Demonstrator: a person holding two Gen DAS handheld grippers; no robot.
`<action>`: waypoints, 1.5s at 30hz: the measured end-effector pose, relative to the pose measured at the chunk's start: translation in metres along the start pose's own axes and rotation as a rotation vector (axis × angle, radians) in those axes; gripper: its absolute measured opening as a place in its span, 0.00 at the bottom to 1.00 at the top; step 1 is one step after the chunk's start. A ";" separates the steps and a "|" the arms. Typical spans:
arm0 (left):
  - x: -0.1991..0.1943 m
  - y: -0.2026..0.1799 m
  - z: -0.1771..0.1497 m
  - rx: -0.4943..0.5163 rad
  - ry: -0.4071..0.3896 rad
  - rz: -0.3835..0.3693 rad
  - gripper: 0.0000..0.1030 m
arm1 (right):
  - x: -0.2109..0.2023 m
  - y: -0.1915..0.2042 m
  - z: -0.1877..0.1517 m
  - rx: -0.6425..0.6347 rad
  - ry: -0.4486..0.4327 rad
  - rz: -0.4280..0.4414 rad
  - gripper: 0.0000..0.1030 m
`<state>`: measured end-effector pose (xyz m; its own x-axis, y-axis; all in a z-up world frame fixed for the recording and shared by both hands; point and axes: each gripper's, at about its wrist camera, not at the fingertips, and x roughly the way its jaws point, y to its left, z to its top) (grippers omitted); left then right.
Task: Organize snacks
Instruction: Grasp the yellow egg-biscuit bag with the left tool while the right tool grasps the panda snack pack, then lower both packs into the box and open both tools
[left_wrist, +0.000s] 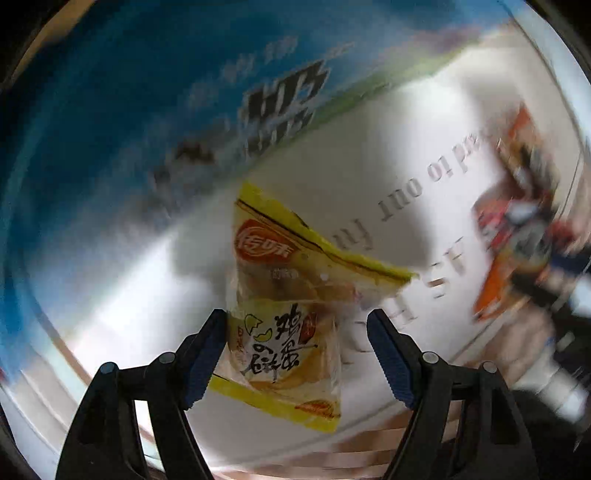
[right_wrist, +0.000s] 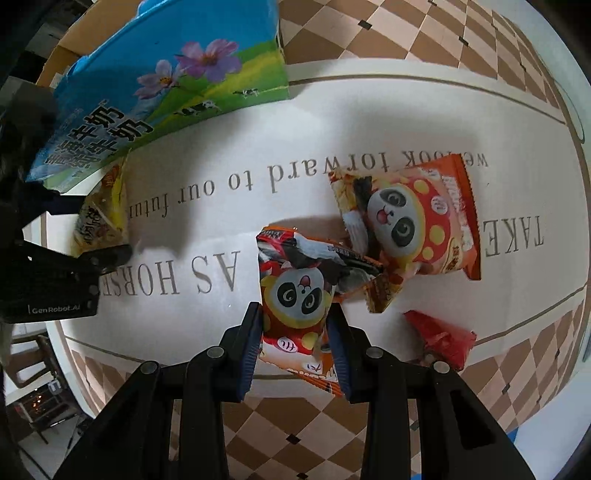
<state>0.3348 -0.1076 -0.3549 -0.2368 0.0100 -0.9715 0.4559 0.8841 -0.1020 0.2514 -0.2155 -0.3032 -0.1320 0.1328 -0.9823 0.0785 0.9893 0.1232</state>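
A yellow egg-crisp packet (left_wrist: 291, 280) lies on the white printed mat (left_wrist: 369, 147), beside the blue milk carton box (left_wrist: 129, 129). My left gripper (left_wrist: 295, 325) hovers over it, open, pointing down; the left pad is at the packet's edge and the right pad stands clear of it. From the right wrist view the same yellow packet (right_wrist: 99, 218) shows at the left under the left gripper's fingertip (right_wrist: 110, 254). My right gripper (right_wrist: 295, 321) is shut on a red-orange panda snack packet (right_wrist: 295, 295), holding it just above the mat (right_wrist: 332, 129).
A second panda packet (right_wrist: 417, 218) and a dark-and-orange packet (right_wrist: 343, 258) lie right of centre, with a red packet (right_wrist: 443, 336) near the mat's front edge. The blue box (right_wrist: 147, 92) stands at the back left. A brown checkered surface (right_wrist: 443, 33) surrounds the mat.
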 end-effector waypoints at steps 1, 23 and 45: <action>0.002 -0.001 -0.003 -0.033 0.002 -0.031 0.73 | 0.003 0.003 -0.001 0.000 0.021 0.021 0.37; 0.010 -0.026 -0.045 -0.231 -0.151 -0.012 0.46 | 0.022 0.007 -0.007 0.126 0.037 0.076 0.34; -0.205 0.101 -0.008 -0.359 -0.508 -0.107 0.45 | -0.183 0.057 0.102 -0.105 -0.272 0.183 0.33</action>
<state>0.4222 -0.0168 -0.1645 0.2126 -0.2319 -0.9492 0.1146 0.9706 -0.2115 0.3811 -0.1901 -0.1306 0.1444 0.3015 -0.9425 -0.0280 0.9533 0.3007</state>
